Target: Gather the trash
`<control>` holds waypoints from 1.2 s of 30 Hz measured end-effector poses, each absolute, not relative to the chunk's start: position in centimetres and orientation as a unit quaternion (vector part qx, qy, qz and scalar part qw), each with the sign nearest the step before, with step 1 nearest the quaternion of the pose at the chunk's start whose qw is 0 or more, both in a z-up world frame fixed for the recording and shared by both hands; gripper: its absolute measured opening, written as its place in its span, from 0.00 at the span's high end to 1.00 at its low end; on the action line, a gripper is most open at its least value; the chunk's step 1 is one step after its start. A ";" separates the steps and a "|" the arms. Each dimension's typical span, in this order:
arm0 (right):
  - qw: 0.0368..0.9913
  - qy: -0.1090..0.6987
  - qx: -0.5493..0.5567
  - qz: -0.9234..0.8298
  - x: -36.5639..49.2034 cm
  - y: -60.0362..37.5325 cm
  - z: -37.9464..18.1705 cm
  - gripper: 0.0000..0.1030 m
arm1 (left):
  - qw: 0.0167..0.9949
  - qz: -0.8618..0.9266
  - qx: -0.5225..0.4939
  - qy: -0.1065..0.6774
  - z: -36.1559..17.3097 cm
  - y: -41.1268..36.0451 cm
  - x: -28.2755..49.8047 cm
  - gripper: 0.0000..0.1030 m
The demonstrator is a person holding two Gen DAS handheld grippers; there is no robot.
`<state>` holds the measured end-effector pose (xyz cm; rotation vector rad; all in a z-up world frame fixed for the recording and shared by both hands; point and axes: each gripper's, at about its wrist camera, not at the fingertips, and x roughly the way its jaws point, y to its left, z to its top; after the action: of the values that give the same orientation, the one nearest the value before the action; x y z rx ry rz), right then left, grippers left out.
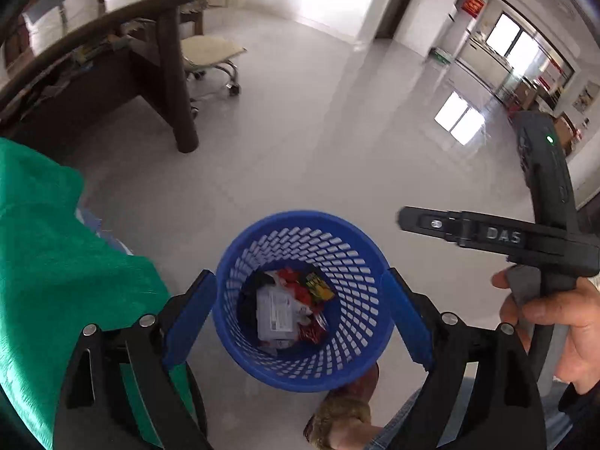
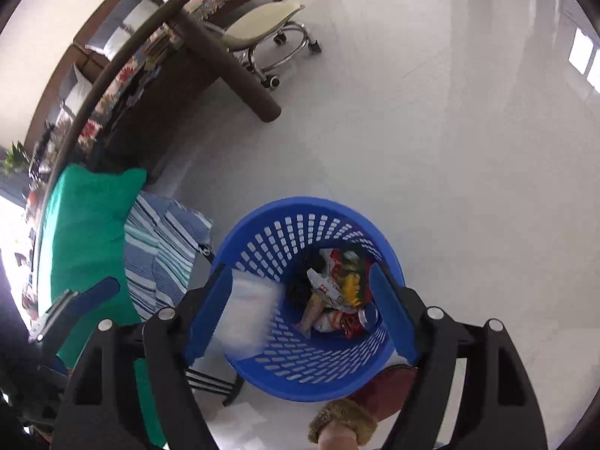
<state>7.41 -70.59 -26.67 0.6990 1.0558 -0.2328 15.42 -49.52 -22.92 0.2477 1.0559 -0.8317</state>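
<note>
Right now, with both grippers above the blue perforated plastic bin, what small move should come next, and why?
Probably lift both grippers away toward more trash. The right gripper is open, and a blurred white packet beside its finger looks already released over the blue perforated plastic bin. The left gripper is open and empty.

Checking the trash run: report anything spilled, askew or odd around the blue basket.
Nothing spilled. The blue basket stands upright with wrappers inside. One oddity: a blurred white packet sits beside the open right tool's left finger, apparently mid-drop over the basket.
</note>
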 end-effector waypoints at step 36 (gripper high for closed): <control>0.875 0.404 0.162 -0.212 -9.5 -51.3 -10.8 0.04 | 0.841 -0.320 0.143 0.412 -10.0 -35.9 3.0 0.05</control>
<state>-9.54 -51.33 -10.76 0.3376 0.8429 -0.4424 2.99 -35.88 -10.01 0.3027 0.8699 -0.6758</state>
